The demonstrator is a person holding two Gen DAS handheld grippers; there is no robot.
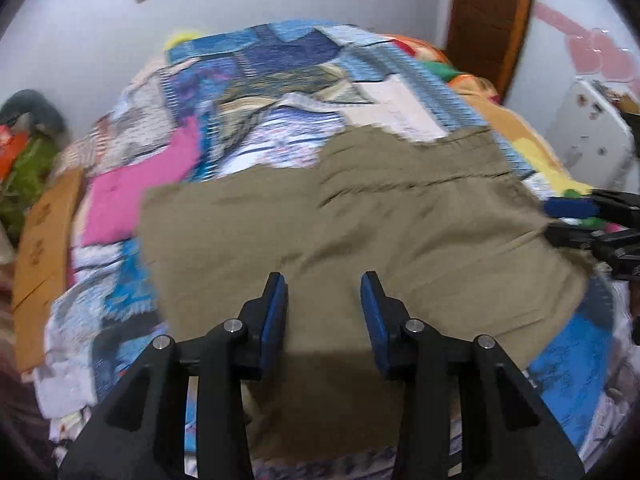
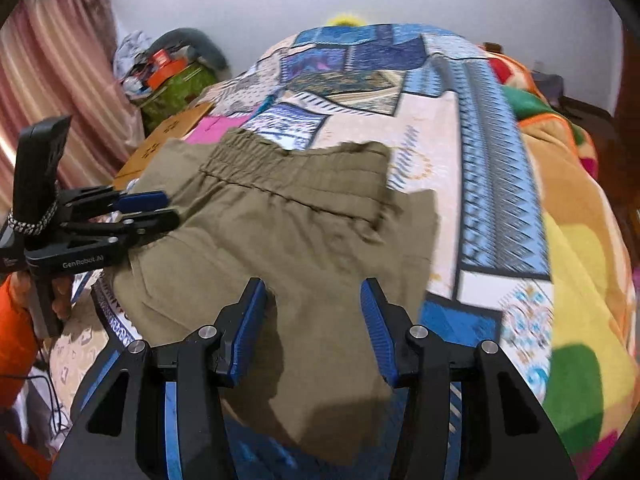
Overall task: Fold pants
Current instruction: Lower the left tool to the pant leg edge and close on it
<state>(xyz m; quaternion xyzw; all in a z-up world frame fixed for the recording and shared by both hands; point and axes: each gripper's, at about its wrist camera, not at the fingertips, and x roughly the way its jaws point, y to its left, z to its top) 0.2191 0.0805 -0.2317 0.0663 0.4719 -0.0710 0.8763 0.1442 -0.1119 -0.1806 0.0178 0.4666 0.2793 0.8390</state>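
Olive-khaki pants (image 1: 360, 232) lie folded on the patchwork bedspread (image 1: 256, 80), the elastic waistband (image 2: 296, 168) at the far side in the right wrist view. My left gripper (image 1: 324, 292) is open and empty, hovering over the pants' near edge. My right gripper (image 2: 312, 300) is open and empty over the pants (image 2: 280, 248). In the right wrist view the left gripper (image 2: 160, 210) shows at the pants' left edge, its jaws slightly apart. In the left wrist view the right gripper (image 1: 560, 220) shows at the pants' right edge.
A cardboard piece (image 1: 44, 248) lies at the bed's left edge. A green bag with clutter (image 2: 176, 84) stands by a pink curtain (image 2: 60, 80). A colourful blanket (image 2: 568, 200) covers the bed's right side. A wooden door frame (image 1: 488, 16) stands behind.
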